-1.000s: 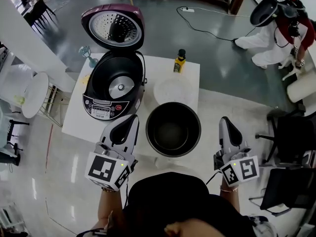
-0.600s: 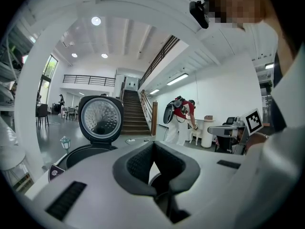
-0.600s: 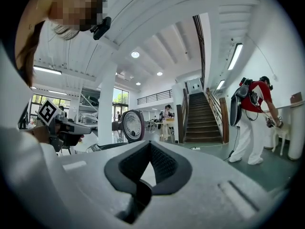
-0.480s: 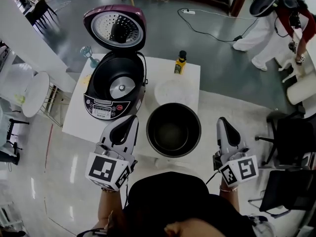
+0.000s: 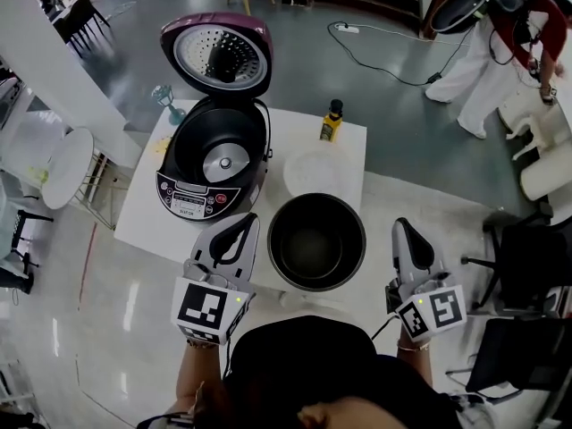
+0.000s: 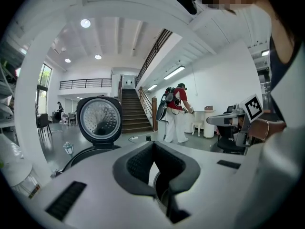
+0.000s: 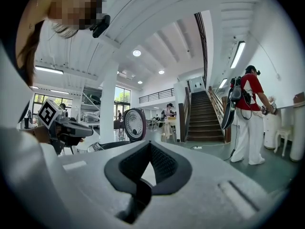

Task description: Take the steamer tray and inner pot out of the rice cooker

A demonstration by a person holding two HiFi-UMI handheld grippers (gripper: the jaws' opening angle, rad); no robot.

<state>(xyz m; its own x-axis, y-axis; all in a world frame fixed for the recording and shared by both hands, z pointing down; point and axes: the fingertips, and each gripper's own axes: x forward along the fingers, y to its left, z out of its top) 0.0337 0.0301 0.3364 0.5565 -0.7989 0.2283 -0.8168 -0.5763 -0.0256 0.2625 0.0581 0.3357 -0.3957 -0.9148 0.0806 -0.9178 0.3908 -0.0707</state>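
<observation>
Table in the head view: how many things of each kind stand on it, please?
rice cooker: 1
inner pot: 1
steamer tray: 1
bottle: 1
Total: 4

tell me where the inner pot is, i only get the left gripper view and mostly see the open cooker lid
Observer: The inner pot is out of the rice cooker, standing on the white table near its front edge.
Operator: and the steamer tray
Observer: The steamer tray lies on the table just behind the pot, right of the cooker.
Operator: right gripper holding anything
Observer: No, the right gripper is shut and empty, to the right of the pot.
</observation>
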